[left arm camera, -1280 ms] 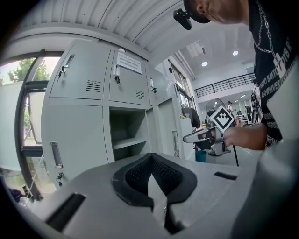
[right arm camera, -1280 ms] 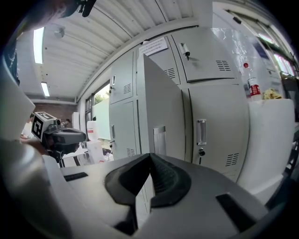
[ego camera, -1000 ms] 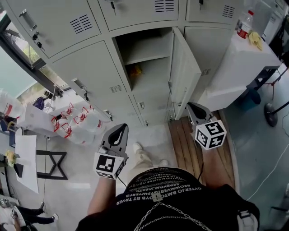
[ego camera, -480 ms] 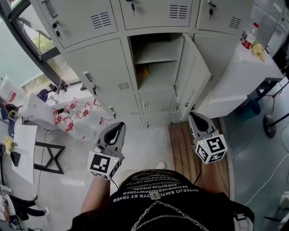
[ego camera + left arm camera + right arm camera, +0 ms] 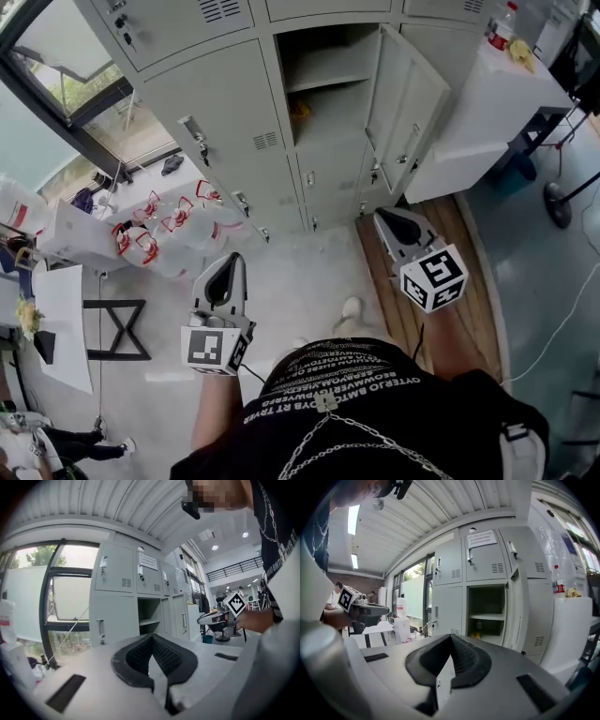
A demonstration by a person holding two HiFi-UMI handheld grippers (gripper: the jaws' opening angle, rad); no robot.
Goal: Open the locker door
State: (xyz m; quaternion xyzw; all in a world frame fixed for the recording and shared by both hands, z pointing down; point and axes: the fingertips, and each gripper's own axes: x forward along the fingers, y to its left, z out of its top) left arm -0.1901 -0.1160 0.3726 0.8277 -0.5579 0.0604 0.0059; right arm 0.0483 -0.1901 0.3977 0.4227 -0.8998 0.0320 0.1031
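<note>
The grey locker (image 5: 328, 84) stands with its door (image 5: 405, 98) swung out to the right, showing a shelf and a small yellow thing (image 5: 299, 107) inside. The right gripper view has the same open compartment (image 5: 486, 609) and its door (image 5: 514, 606) ahead. My left gripper (image 5: 228, 265) hangs low over the floor, well short of the lockers, shut and empty. My right gripper (image 5: 386, 221) is below the open door and apart from it, also shut with nothing in it. In their own views the left gripper (image 5: 151, 637) and right gripper (image 5: 451, 637) show pads meeting.
A white table (image 5: 478, 112) at the right carries a bottle (image 5: 503, 23) and a yellow item (image 5: 522, 52). Water jugs with red handles (image 5: 159, 230) sit at the left by the window. A wooden platform (image 5: 441, 234) lies under the right gripper. A black frame (image 5: 117, 328) stands at the left.
The lockers have slid up and away in the head view, so both grippers now sit further back from the open door. Both stay shut and empty.
</note>
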